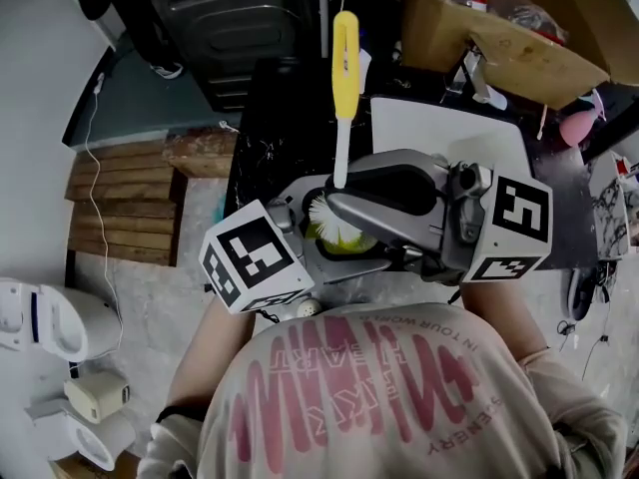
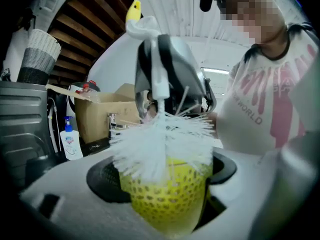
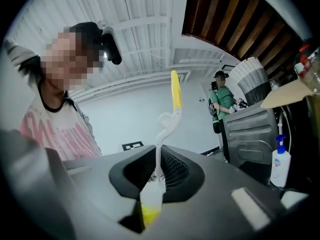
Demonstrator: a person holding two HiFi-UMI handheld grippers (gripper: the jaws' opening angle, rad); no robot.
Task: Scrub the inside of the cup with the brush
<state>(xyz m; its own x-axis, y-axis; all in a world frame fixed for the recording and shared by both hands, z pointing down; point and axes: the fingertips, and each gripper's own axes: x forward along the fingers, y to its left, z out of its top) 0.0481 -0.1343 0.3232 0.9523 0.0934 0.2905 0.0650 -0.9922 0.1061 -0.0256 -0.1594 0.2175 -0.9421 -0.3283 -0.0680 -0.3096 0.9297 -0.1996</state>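
Observation:
A translucent yellow cup (image 2: 167, 201) stands upright between the jaws of my left gripper (image 2: 165, 184), which is shut on it. A bottle brush with white bristles (image 2: 160, 144) sits at the cup's mouth, its lower bristles just inside the rim. My right gripper (image 3: 156, 176) is shut on the brush's white stem (image 3: 159, 156), and the yellow handle end (image 3: 176, 91) sticks out beyond the jaws. In the head view the two grippers meet over the cup (image 1: 344, 239), with the brush handle (image 1: 344, 53) pointing away from me and the bristles (image 1: 324, 213) over the cup.
A black counter (image 1: 275, 118) with a white board (image 1: 449, 133) lies behind the grippers. A cardboard box (image 2: 100, 115), a faucet (image 2: 112, 125) and a soap bottle (image 2: 71, 140) stand at the back. A wooden pallet (image 1: 120, 203) and white appliances (image 1: 50, 317) are on the floor at left.

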